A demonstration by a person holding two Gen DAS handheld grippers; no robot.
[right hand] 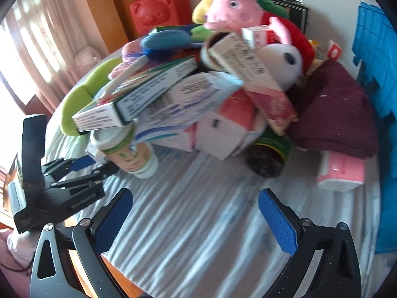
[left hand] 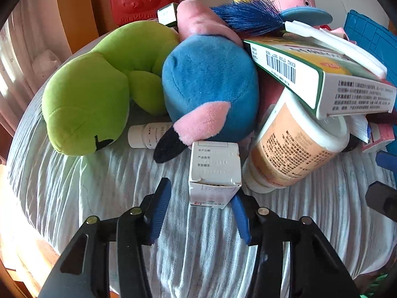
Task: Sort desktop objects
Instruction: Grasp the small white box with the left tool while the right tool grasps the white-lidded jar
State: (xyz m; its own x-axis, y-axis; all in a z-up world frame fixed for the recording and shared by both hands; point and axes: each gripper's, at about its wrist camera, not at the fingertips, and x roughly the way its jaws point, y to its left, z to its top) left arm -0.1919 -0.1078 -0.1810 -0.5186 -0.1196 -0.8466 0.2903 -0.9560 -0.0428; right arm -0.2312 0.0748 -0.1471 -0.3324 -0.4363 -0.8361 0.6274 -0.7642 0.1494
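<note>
A heap of toys, boxes and bottles lies on a striped grey cloth. My left gripper is open, its blue pads either side of the near end of a small white box, with a gap on the left. Behind the box lie a blue and pink plush, a green plush and a small white bottle. A tan jar lies right of the box under a green-edged medicine box. My right gripper is open and empty over bare cloth. The left gripper shows at its left.
A red bear case stands at the back. A pink pig plush, a white dog plush, a maroon cloth, a dark bottle and a pink tissue pack sit at the right. A blue crate lines the right edge.
</note>
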